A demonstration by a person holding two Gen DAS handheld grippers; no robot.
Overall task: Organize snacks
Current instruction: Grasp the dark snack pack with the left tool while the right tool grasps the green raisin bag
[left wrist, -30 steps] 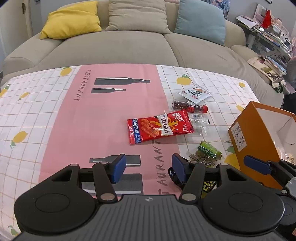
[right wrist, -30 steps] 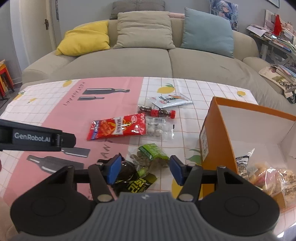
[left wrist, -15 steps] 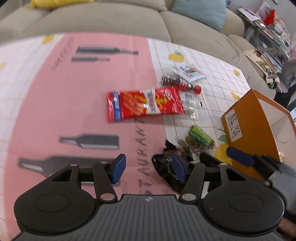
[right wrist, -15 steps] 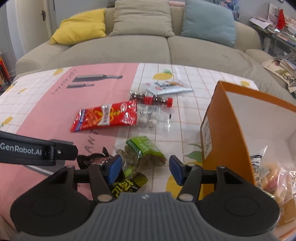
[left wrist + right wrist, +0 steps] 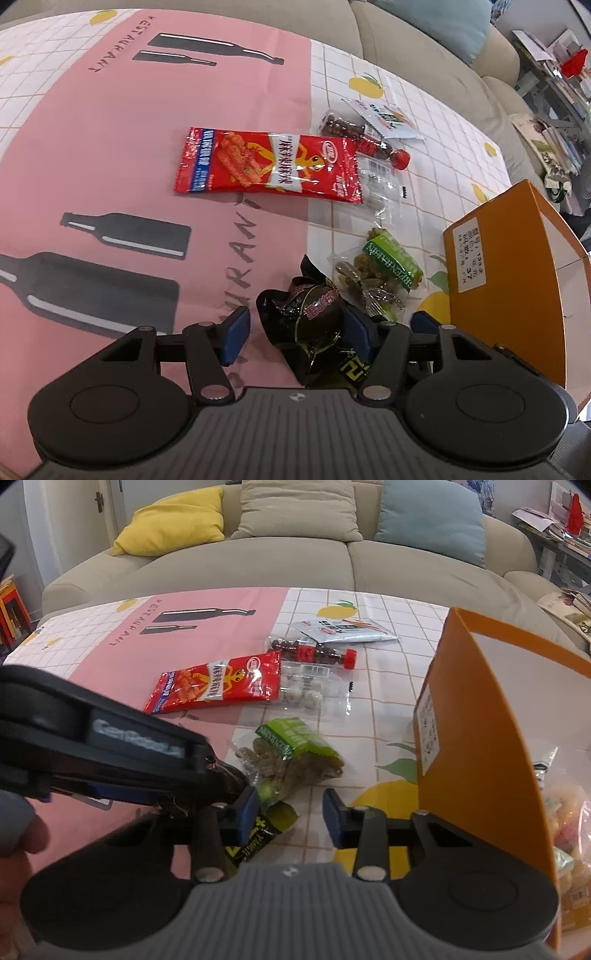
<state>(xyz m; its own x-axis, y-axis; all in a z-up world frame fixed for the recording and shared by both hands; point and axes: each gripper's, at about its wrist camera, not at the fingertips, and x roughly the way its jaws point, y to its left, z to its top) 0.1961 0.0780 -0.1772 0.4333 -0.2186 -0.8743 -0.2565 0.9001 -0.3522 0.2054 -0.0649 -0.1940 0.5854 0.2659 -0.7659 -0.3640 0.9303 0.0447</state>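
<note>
A black packet with a pink label point(image 5: 314, 310) lies on the tablecloth between the fingers of my left gripper point(image 5: 297, 336). That gripper stands open around it, with the left pad clear of the wrapper. A green raisin packet point(image 5: 380, 266) point(image 5: 295, 753) lies just beyond. My right gripper point(image 5: 289, 818) hovers low beside the orange box point(image 5: 461, 720) point(image 5: 498, 277), its jaws closing. Only the corner of a black and yellow packet point(image 5: 266, 834) lies between them, and the pads press on nothing. A red snack packet point(image 5: 269, 166) point(image 5: 218, 683) lies farther out.
Past the red packet lie a tube of chocolate balls with a red cap point(image 5: 314, 651), a white packet point(image 5: 343, 629) and a clear bag of white sweets point(image 5: 306, 690). Several wrapped snacks point(image 5: 565, 812) sit in the box. A sofa with cushions point(image 5: 295, 561) stands behind the table.
My left gripper has sunk and tilted down until its fingers straddle the black packet. My right gripper has come down a little and its jaws have narrowed.
</note>
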